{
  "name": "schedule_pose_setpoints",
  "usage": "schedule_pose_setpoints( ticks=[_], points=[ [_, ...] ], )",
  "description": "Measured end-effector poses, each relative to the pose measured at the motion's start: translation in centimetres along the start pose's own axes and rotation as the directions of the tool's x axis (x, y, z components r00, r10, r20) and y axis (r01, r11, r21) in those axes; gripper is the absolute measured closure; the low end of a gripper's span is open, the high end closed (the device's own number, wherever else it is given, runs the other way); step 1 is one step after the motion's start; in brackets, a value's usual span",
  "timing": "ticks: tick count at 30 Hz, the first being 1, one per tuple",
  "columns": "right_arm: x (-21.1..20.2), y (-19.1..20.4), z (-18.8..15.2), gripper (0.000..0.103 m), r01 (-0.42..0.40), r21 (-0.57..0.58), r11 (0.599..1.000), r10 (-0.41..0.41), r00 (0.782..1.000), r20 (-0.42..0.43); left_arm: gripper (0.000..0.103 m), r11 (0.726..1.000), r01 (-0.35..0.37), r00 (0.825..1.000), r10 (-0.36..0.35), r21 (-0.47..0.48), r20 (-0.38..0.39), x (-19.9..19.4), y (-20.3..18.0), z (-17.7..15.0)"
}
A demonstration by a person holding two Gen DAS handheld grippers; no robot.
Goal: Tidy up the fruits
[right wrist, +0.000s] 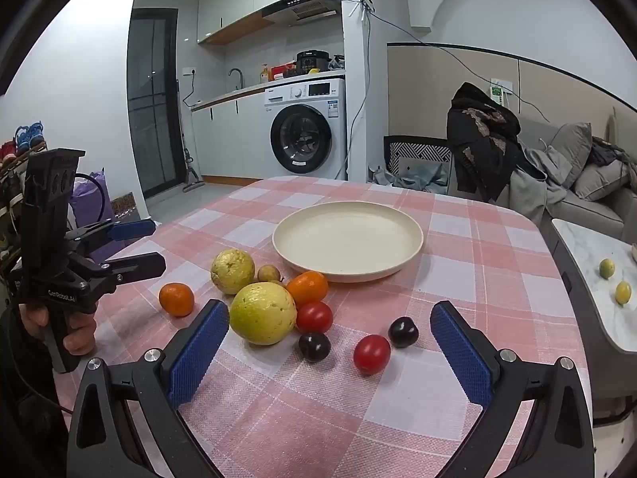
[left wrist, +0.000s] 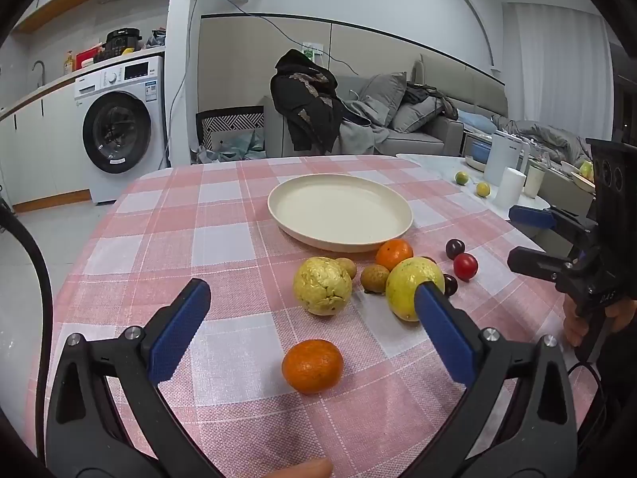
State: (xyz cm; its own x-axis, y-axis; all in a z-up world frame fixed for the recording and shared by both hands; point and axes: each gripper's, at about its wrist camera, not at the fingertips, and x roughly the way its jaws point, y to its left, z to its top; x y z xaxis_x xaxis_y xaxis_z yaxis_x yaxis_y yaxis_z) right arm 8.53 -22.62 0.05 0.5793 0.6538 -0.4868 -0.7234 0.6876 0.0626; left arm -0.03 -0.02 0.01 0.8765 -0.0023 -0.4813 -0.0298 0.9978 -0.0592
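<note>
On the pink checked tablecloth (right wrist: 497, 247) the fruits lie loose, all of them off the cream plate (right wrist: 414, 235), which holds nothing; no sorting appears done yet. A mandarin (left wrist: 312, 365) sits apart, near the left gripper (left wrist: 312, 308), whose jaws are spread wide and hold nothing. Beyond it cluster two yellow guavas (left wrist: 322, 285), a second mandarin (left wrist: 394, 254) touching the plate's near rim, and small brown fruits. The right gripper (right wrist: 330, 342) is likewise wide open and unloaded, with a red tomato (right wrist: 372, 354) and a dark plum (right wrist: 314, 345) between its fingers. The likely next move is closing gently on one round fruit, which could roll. Behind stand a washing machine (right wrist: 306, 135) and a grey sofa (left wrist: 418, 127)
</note>
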Motion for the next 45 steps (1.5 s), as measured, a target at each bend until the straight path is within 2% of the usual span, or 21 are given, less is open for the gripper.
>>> schedule_pose_setpoints(
  ticks=[45],
  points=[
    [0.28, 0.23, -0.18, 0.0, 0.001, 0.0, 1.0, -0.001, 1.0, 0.002, 0.001, 1.0, -0.001, 1.0, 0.001, -0.008, -0.009, -0.01, 0.06, 0.02]
  ],
)
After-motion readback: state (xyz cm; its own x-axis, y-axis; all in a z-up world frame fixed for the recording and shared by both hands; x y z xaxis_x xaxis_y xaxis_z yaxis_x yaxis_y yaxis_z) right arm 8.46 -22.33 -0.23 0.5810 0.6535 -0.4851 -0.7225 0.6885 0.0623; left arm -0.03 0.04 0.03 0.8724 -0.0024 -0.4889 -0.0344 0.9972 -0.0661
